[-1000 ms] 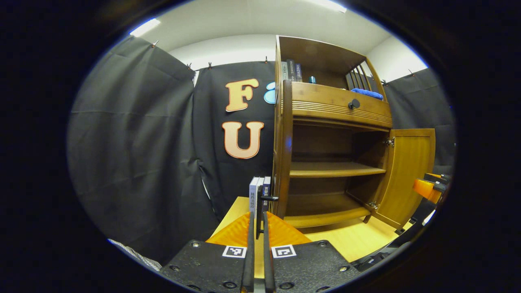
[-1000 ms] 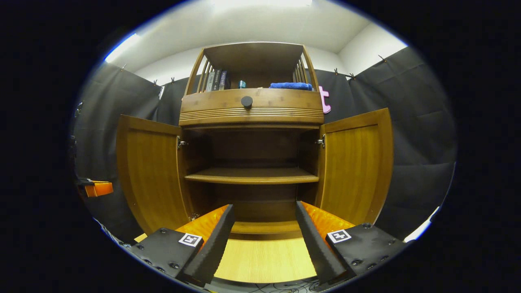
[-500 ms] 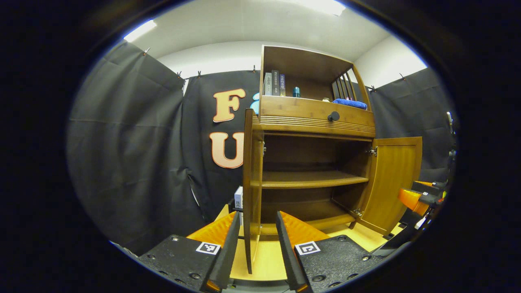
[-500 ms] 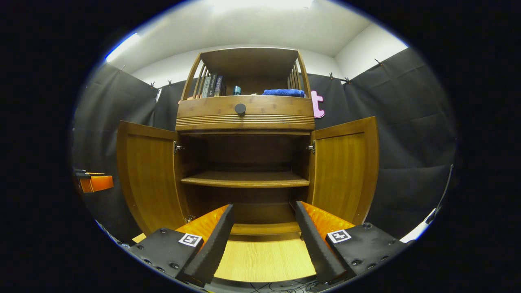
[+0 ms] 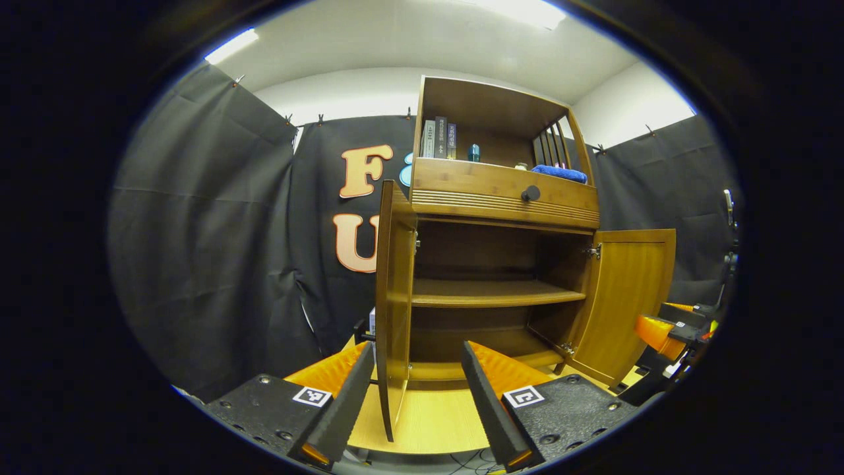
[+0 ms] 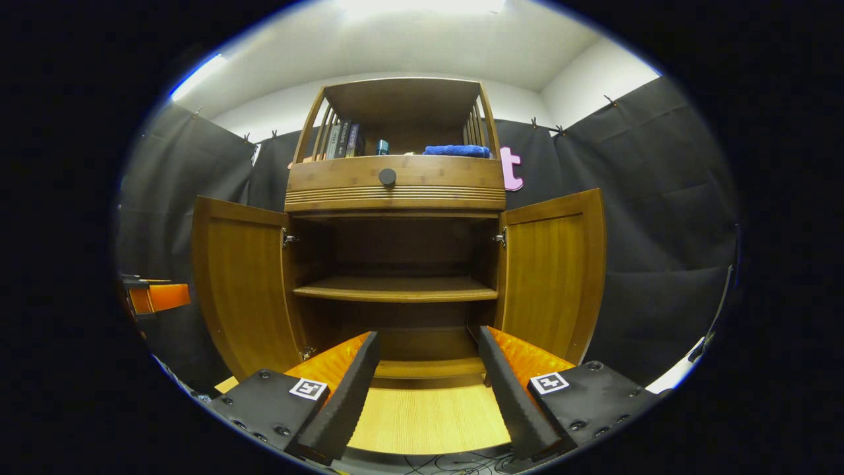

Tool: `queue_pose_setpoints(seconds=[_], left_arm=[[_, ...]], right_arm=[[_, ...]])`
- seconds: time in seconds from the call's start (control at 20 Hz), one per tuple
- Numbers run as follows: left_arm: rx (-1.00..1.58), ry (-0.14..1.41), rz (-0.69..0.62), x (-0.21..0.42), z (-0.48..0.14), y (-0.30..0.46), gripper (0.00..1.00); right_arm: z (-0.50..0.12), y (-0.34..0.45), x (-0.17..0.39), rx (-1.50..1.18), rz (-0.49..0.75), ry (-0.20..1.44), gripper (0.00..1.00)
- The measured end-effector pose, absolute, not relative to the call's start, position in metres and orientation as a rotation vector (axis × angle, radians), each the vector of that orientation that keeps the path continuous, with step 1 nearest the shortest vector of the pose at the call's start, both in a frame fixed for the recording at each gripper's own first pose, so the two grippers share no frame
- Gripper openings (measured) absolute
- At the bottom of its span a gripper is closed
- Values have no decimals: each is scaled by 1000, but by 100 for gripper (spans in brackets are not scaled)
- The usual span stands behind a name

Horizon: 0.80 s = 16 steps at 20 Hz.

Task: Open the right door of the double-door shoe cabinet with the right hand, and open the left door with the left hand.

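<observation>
At the bottom of the left gripper view, the left gripper [image 5: 412, 402] has its jaws spread wide and grips nothing; the thin free edge of the left door of polished brown wood [image 5: 393, 310] rises upright between the two fingers, touching neither so far as I can tell. That door's long axis runs vertically, and it stands swung out edge-on toward the camera, hinged at its far side to the tall wooden double-door shoe cabinet [image 5: 504, 201] just behind. Low in the right gripper view, the right gripper [image 6: 428, 389] is likewise wide open and empty, aimed straight into the cabinet's open middle across the pale wooden table top [image 6: 428, 419]. From there the left door [image 6: 247, 290] spreads to the left of centre and the right door, a matching brown wooden panel [image 6: 550, 277], spreads to the right, both upright and folded well back from the opening. Between them lies a bare wooden shelf [image 6: 395, 289]. At the right edge of the left gripper view, the right door [image 5: 626, 297] hangs open with the other gripper just beside it. I'd judge both doors opened, so what remains is a clean retreat, the left gripper backing off without nudging that door edge.
</observation>
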<state>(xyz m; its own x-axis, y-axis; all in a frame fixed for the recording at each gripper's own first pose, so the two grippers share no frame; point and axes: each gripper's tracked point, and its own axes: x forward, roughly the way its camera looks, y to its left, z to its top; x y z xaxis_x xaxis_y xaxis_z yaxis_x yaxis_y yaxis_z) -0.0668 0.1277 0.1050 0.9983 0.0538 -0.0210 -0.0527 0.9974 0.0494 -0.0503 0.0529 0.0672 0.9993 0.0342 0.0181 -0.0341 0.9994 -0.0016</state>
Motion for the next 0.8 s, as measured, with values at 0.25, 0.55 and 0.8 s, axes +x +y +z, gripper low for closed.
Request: queue_pose_setpoints(seconds=[0.25, 0.55, 0.8], left_arm=[[49, 17, 60, -65, 105, 125, 89], [47, 9, 67, -63, 106, 126, 94], [40, 15, 56, -60, 103, 122, 92]], right_arm=[[67, 52, -51, -2, 29, -19, 96], [66, 50, -52, 0, 25, -15, 100], [66, 48, -52, -2, 16, -14, 100]])
